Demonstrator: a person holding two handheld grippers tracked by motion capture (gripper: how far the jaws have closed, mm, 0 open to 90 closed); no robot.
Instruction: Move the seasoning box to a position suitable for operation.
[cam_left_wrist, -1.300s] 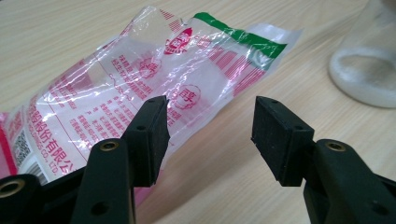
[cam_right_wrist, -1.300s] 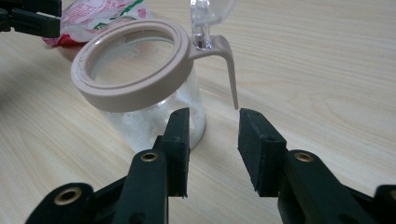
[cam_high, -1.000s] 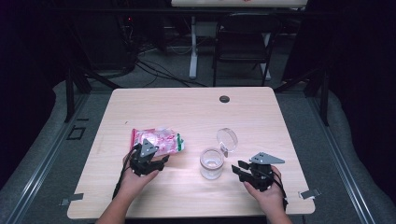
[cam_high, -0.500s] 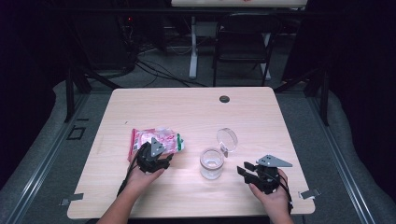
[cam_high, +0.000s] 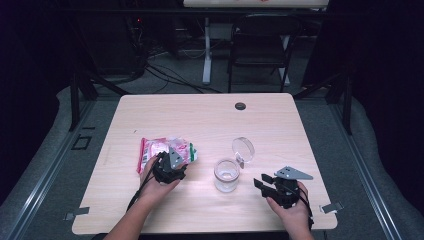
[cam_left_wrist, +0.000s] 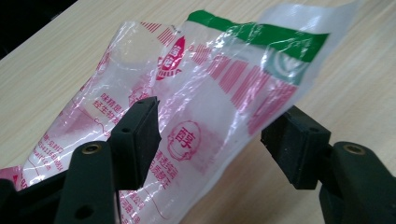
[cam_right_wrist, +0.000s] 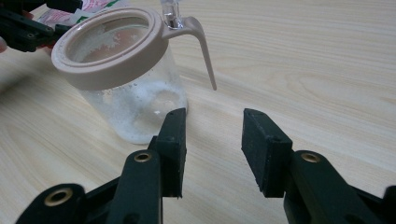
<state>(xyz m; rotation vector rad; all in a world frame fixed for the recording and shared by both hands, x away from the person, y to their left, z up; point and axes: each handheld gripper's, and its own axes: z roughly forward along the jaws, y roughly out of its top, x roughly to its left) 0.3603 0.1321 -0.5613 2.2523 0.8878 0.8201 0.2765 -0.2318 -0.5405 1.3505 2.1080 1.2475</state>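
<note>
A clear plastic bag (cam_high: 160, 149) with red and green print lies flat on the table's left half. My left gripper (cam_high: 169, 161) is at its near right corner, open, and the bag's (cam_left_wrist: 224, 74) printed film rises between the two jaws of that gripper (cam_left_wrist: 217, 144), which stand well apart. A small clear jar (cam_high: 226, 175) with a tan rim stands near the middle front, its round flip lid (cam_high: 243, 149) swung open behind it. My right gripper (cam_high: 263, 183) rests open on the table just right of the jar (cam_right_wrist: 135, 107), with nothing inside the gripper (cam_right_wrist: 215, 149).
The wooden table (cam_high: 200, 120) has a dark round grommet (cam_high: 240, 106) near its far edge. A folding chair (cam_high: 262, 45) and cables stand beyond the table. White residue clings inside the jar.
My left gripper has slid rightward along the bag to its near right corner. My right gripper has shifted slightly right, staying open beside the jar.
</note>
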